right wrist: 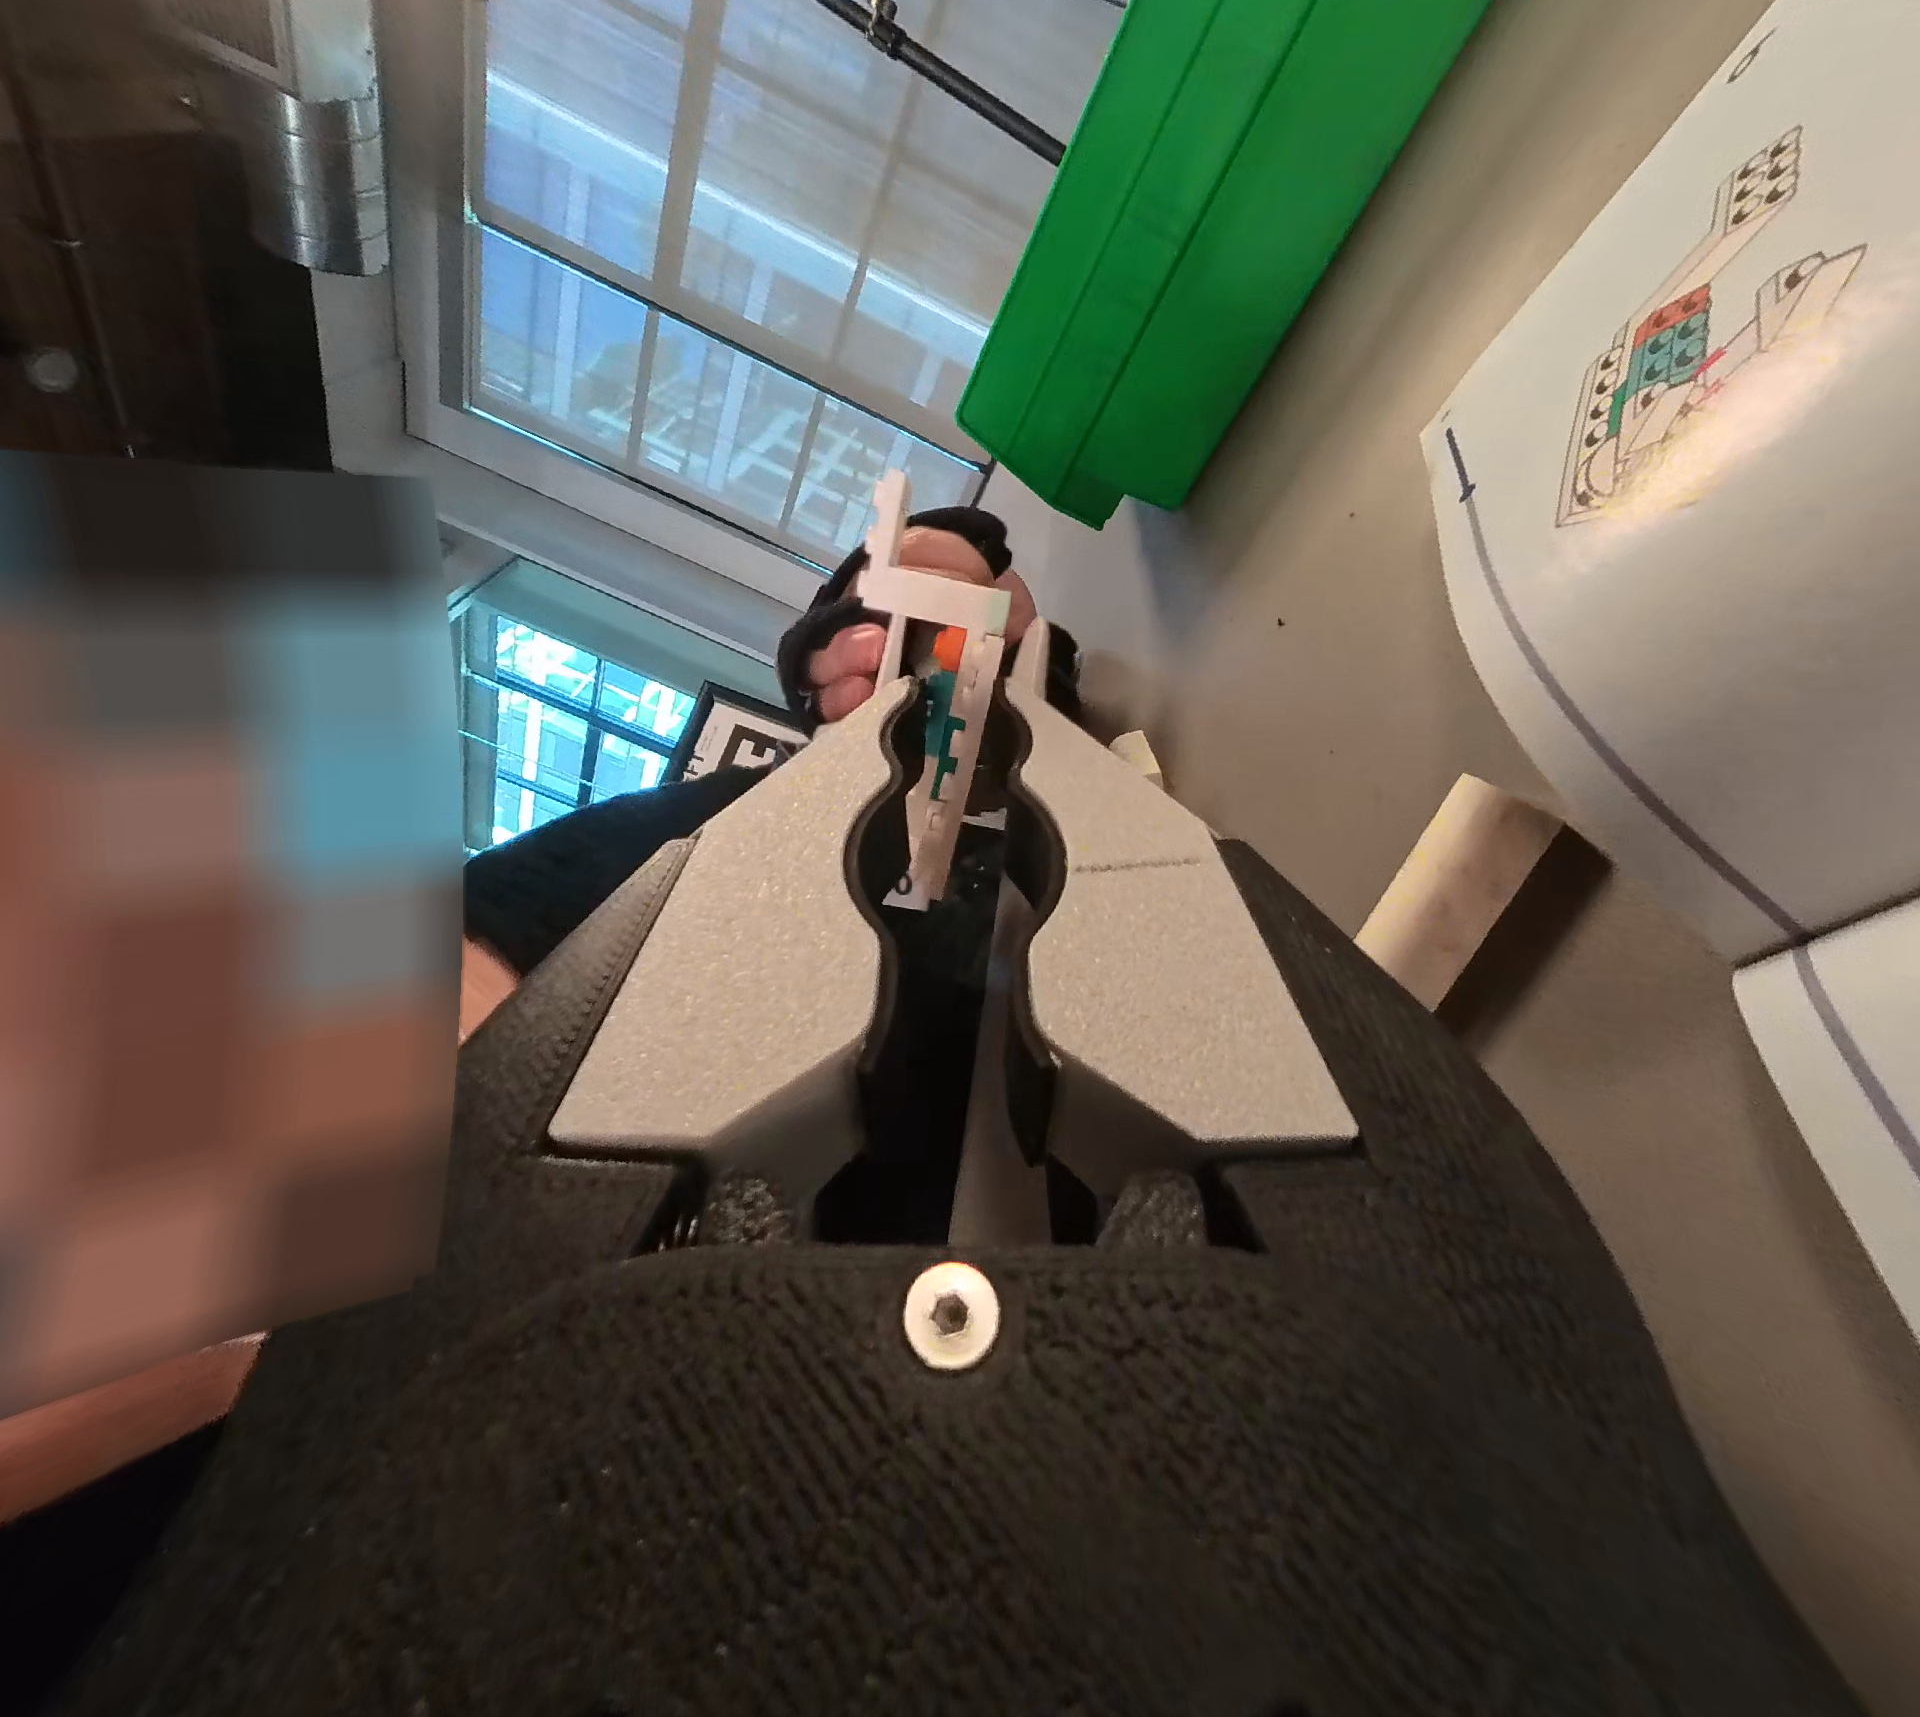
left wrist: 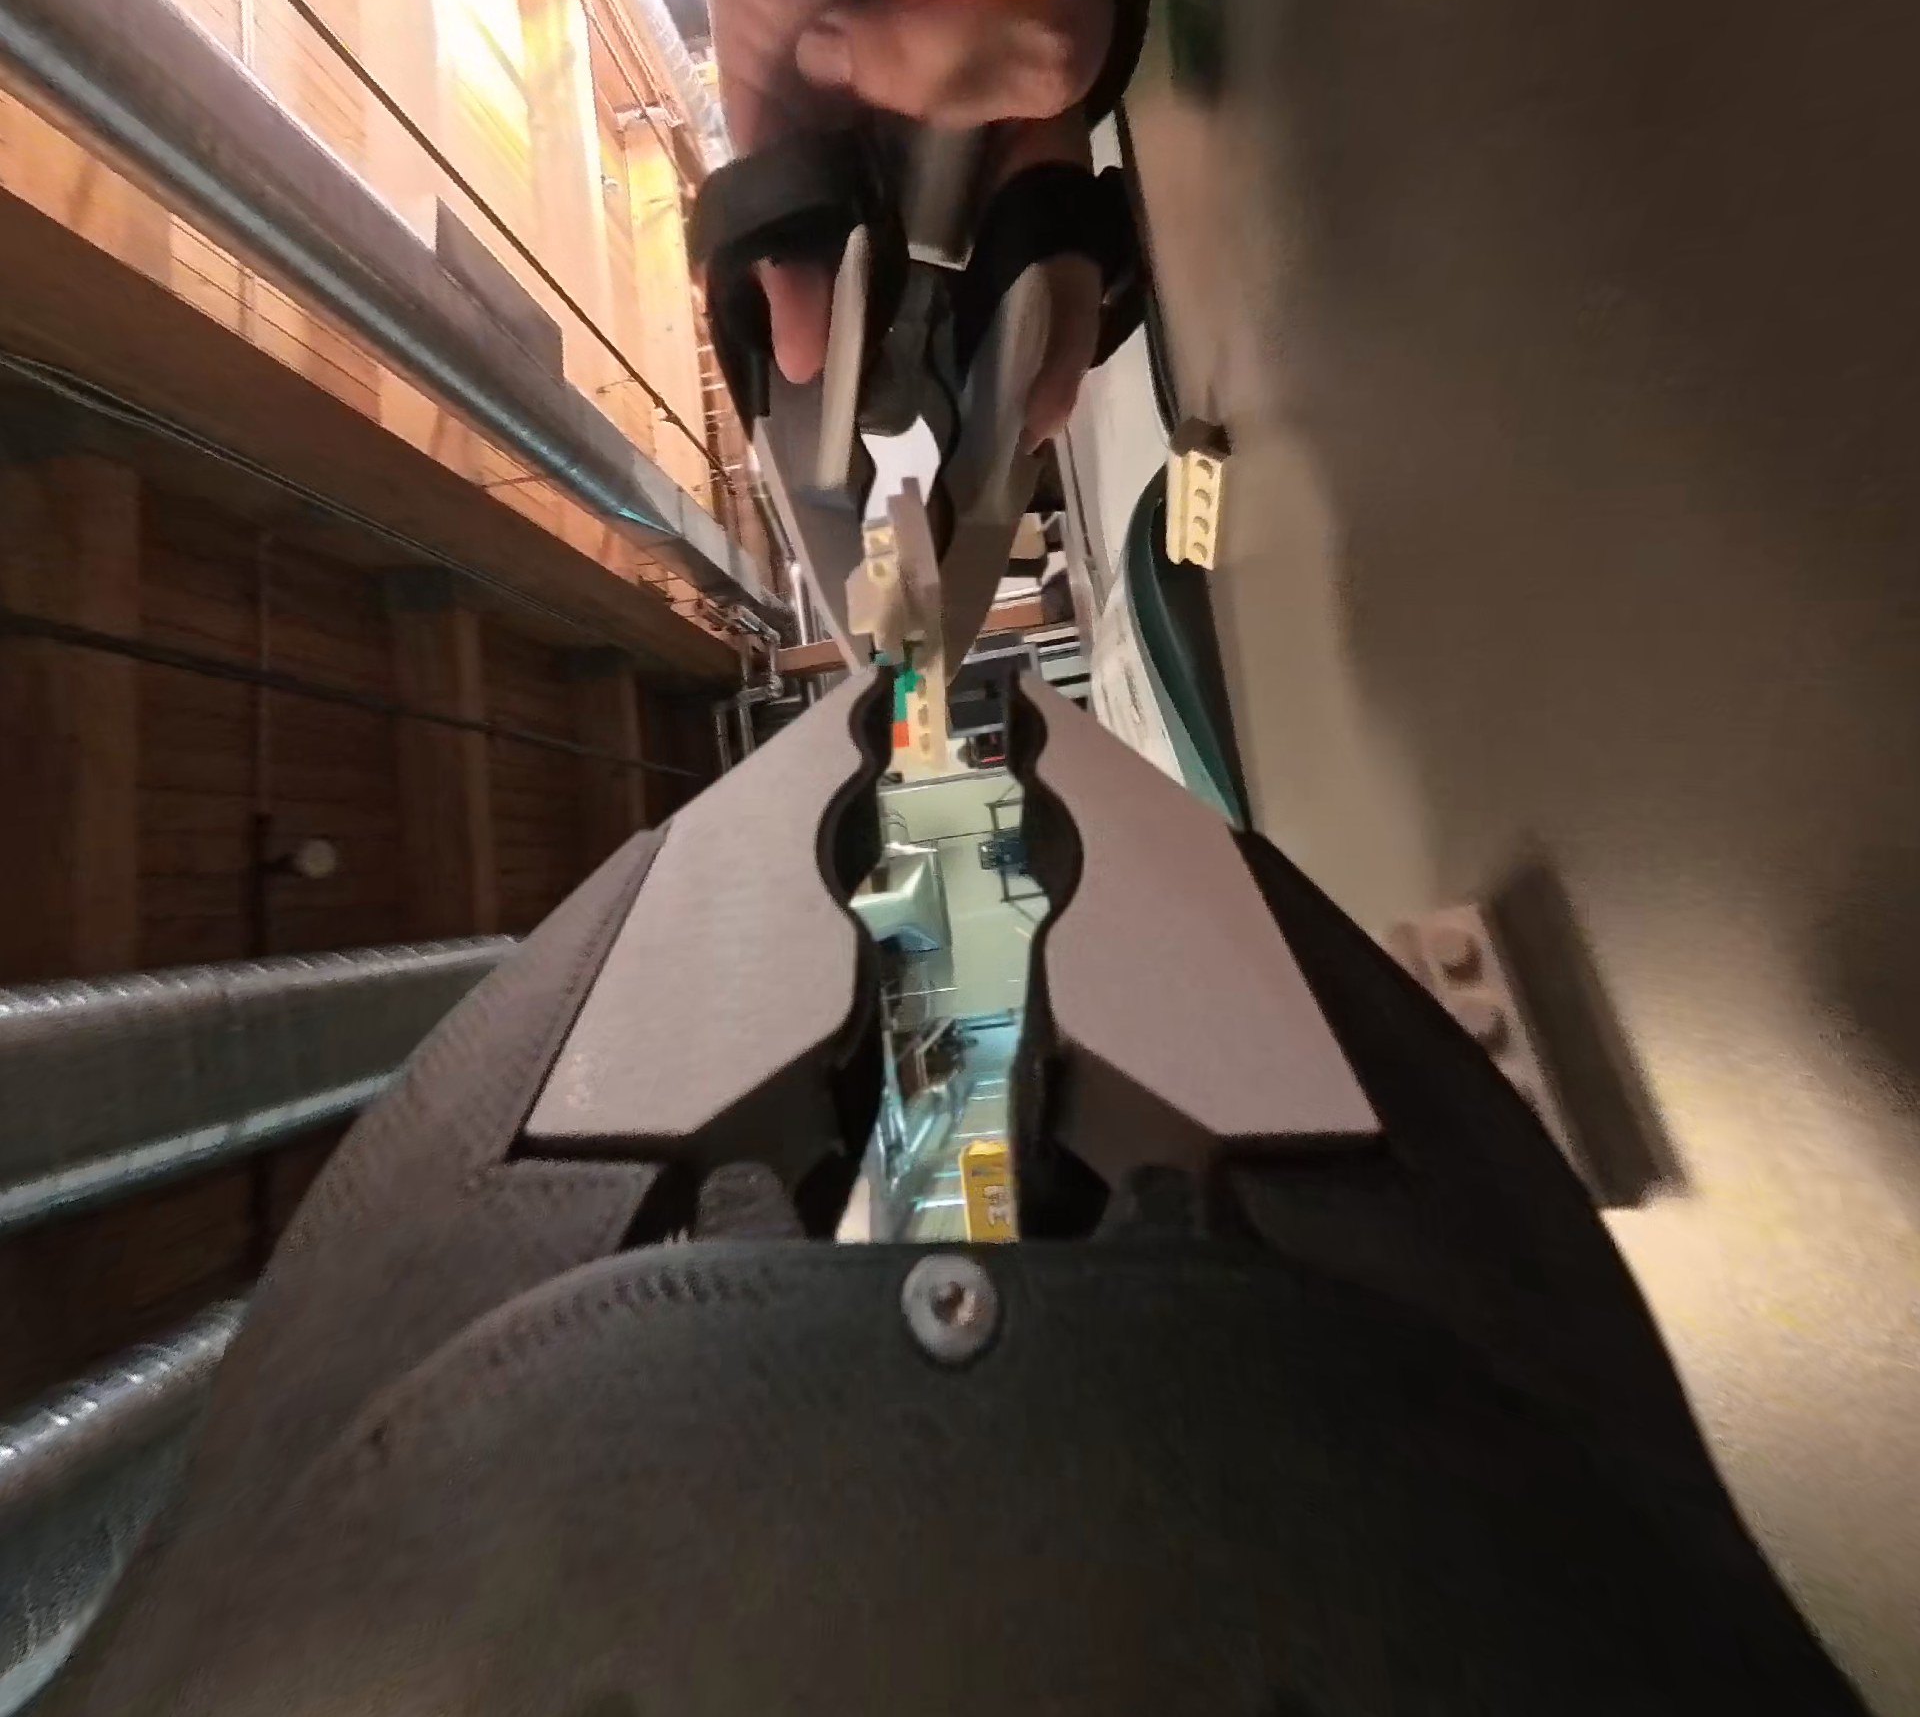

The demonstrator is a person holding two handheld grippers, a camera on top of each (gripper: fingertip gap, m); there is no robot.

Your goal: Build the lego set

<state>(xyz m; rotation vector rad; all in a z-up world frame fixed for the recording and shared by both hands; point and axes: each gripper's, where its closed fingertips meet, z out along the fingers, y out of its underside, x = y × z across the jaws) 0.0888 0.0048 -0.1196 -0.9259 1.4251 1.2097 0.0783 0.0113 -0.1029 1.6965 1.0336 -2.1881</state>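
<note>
Lego model (left wrist: 914,628), a small white build with teal and orange bricks inside, hangs in the air between my two grippers, lifted off the table (left wrist: 1558,317). My right gripper (right wrist: 961,701) is clamped on its lower end. My left gripper (left wrist: 940,680) meets the model at its tips, fingers nearly together; whether it truly pinches I cannot tell.

Step in hand, as I judge it: pressing or re-gripping the model between both tools. To do it well, keep the right clamp square on the flat faces, push along the stud line and avoid twisting, since the thin white plate could pop loose.

Loose white bricks (left wrist: 1195,504) lie on the table near the instruction sheet (right wrist: 1683,379). Green bin (right wrist: 1226,161) sits at the table edge; its contents are hidden.
</note>
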